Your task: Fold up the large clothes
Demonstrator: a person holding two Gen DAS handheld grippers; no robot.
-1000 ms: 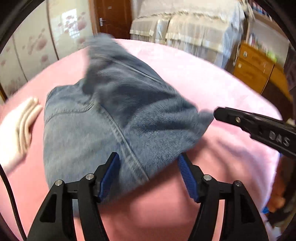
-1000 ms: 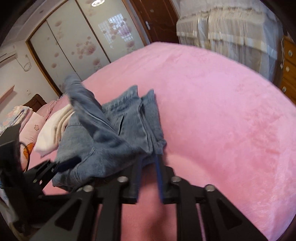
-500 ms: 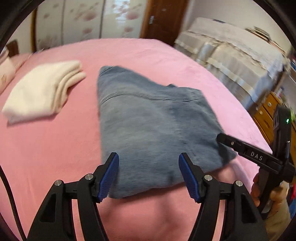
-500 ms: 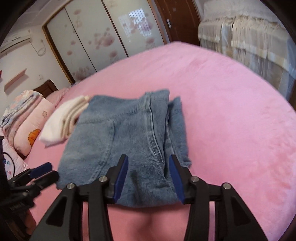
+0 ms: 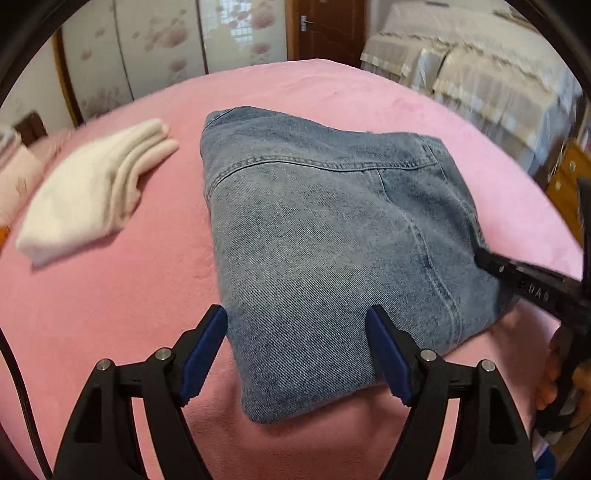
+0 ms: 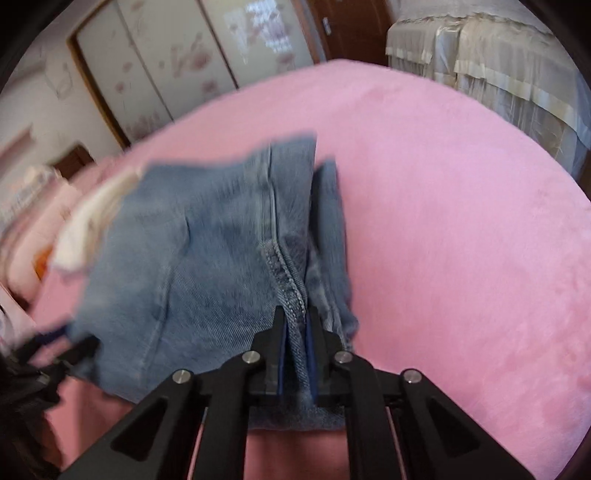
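The right gripper (image 6: 295, 328) pinches the folded jeans (image 5: 332, 240) at centre frame, likely to shift them; the left gripper (image 5: 295, 332) stays spread.

— What surrounds the scene?
— A bedroom: a pink plush bedspread (image 5: 332, 88) fills the foreground, with sliding wardrobe doors (image 5: 166, 48) printed with pink blossoms along the far wall.

— And beyond them?
— A dark wooden door (image 5: 325, 29) stands beside the wardrobe. A second bed draped in a beige lace-trimmed cover (image 5: 480, 74) sits at right, next to a wooden drawer unit (image 5: 565, 181). Daylight reflects off the wardrobe panels.
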